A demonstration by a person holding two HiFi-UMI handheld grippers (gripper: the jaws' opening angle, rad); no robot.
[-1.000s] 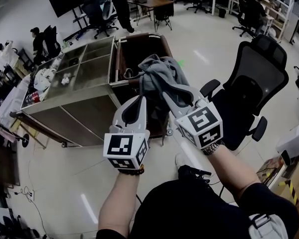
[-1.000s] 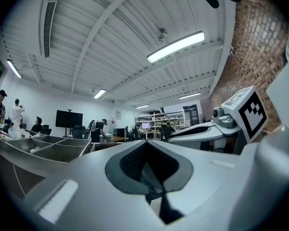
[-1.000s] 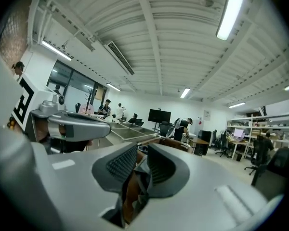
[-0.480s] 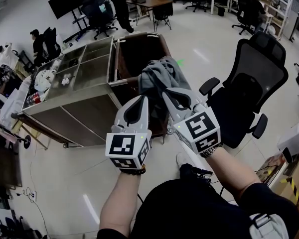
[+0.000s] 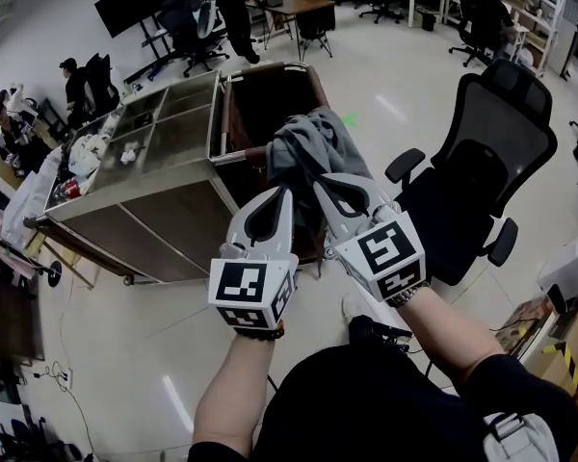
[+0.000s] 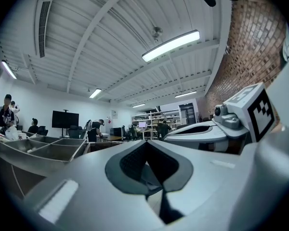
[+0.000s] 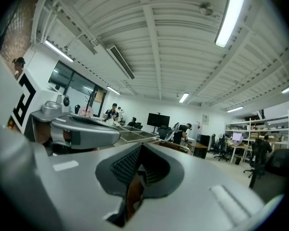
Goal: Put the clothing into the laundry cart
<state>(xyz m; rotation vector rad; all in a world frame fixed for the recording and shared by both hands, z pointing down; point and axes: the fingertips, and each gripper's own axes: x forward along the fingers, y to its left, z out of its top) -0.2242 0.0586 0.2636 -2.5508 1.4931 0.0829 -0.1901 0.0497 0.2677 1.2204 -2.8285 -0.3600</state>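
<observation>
A bunched grey garment (image 5: 308,142) hangs over the near right corner of the brown laundry cart (image 5: 311,75). Both grippers point up into its underside, side by side. My left gripper (image 5: 283,191) has its jaws together, and its tips are buried in the cloth. My right gripper (image 5: 320,181) is shut on the same garment just to the right. In the left gripper view the left gripper (image 6: 147,146) shows closed jaws under the ceiling, with the right gripper's body (image 6: 216,129) alongside. In the right gripper view the right gripper (image 7: 140,150) is likewise closed. The cloth itself is hidden in both gripper views.
A steel cart with open compartments (image 5: 164,133) stands against the laundry cart's left side, with small items at its far left end. A black office chair (image 5: 491,142) is close on the right. People, desks and chairs fill the back of the room.
Both grippers have drawn a little closer together and nearer to me. The garment has shifted slightly with them, and the right jaws have closed.
</observation>
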